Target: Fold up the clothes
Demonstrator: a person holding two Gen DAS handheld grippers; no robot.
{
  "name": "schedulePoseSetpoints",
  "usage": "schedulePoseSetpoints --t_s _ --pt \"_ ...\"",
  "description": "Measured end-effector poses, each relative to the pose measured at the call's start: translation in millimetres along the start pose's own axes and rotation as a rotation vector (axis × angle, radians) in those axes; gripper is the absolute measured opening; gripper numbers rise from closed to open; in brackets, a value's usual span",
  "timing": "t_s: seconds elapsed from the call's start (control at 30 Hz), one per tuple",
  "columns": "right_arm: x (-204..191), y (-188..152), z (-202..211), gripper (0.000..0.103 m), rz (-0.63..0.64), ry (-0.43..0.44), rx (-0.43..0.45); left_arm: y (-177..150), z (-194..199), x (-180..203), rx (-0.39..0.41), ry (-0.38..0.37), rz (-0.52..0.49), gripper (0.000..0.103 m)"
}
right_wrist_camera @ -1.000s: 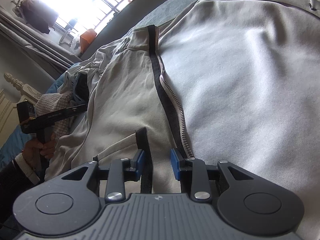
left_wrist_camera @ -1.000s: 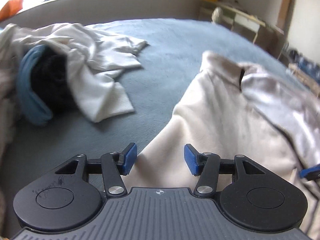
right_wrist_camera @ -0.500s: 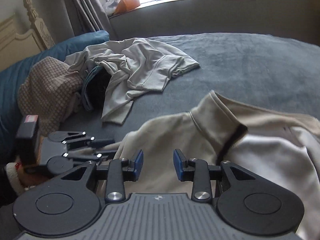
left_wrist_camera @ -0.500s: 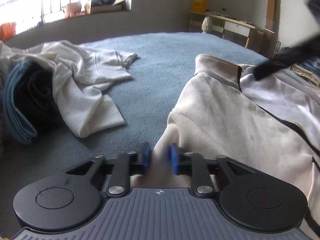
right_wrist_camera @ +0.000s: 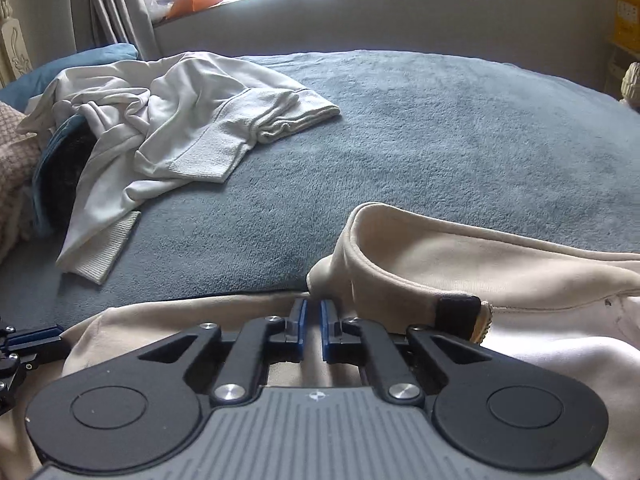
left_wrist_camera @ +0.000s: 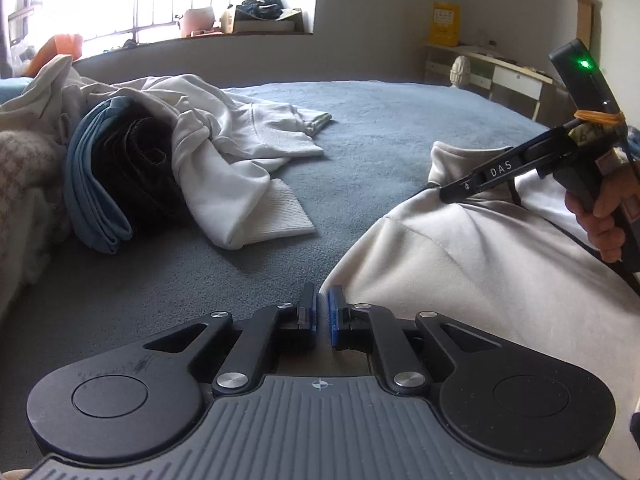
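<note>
A cream jacket (right_wrist_camera: 500, 276) of soft, matt cotton-like knit lies on a blue-grey bedcover (right_wrist_camera: 400, 140) with a short, fuzzy pile. Beyond it, a white garment (left_wrist_camera: 240, 160) of smooth jersey shows coarse ribbed cuffs, heaped against dark, ridged cloth (left_wrist_camera: 136, 160). The left gripper (left_wrist_camera: 322, 312) is matt black plastic with bright steel pivot pins, blue rubbery pads and a ridged grey body.

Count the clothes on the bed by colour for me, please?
Beige: 1, the zip jacket
White: 1, the crumpled sweatshirt
Blue: 1, the folded garment
Black: 1, the dark garment inside it
Total: 4
</note>
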State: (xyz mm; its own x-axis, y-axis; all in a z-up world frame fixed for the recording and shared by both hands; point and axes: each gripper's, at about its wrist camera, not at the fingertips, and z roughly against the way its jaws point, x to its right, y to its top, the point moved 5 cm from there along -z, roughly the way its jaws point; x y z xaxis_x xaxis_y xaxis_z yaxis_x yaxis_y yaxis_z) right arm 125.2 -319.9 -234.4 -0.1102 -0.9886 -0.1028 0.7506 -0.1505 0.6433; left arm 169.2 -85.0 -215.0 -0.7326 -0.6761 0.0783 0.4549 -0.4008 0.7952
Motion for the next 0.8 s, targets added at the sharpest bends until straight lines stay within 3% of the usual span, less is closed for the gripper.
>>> schedulePoseSetpoints --t_s 0.1,0.2,0.27,0.37,0.53,0.67,0.8 --pt "7 5 -2 0.003 -0.078 0.022 -0.026 1 -3 -4 -0.008 0.002 0.030 0.012" --pt "20 9 1 0.006 -0.245 0.085 -0.049 4 -2 -10 -0.015 -0.026 0.080 0.014" --pt "30 9 11 0.015 -0.396 0.157 -0.043 7 4 -21 -0.009 -0.044 0.163 0.032" --pt "39 6 35 0.030 -0.541 0.212 -0.019 16 29 -42 0.041 -0.016 0.278 0.038" --pt "34 -3 81 0.031 -0.577 0.253 -0.067 22 110 -82 0.142 0.055 0.450 0.052" --pt "35 -22 122 0.039 -0.687 0.364 -0.088 -9 185 -105 0.125 0.149 0.563 0.055" --pt "27 -50 143 0.039 -0.800 0.480 -0.152 -63 248 -117 0.096 0.264 0.729 0.060"
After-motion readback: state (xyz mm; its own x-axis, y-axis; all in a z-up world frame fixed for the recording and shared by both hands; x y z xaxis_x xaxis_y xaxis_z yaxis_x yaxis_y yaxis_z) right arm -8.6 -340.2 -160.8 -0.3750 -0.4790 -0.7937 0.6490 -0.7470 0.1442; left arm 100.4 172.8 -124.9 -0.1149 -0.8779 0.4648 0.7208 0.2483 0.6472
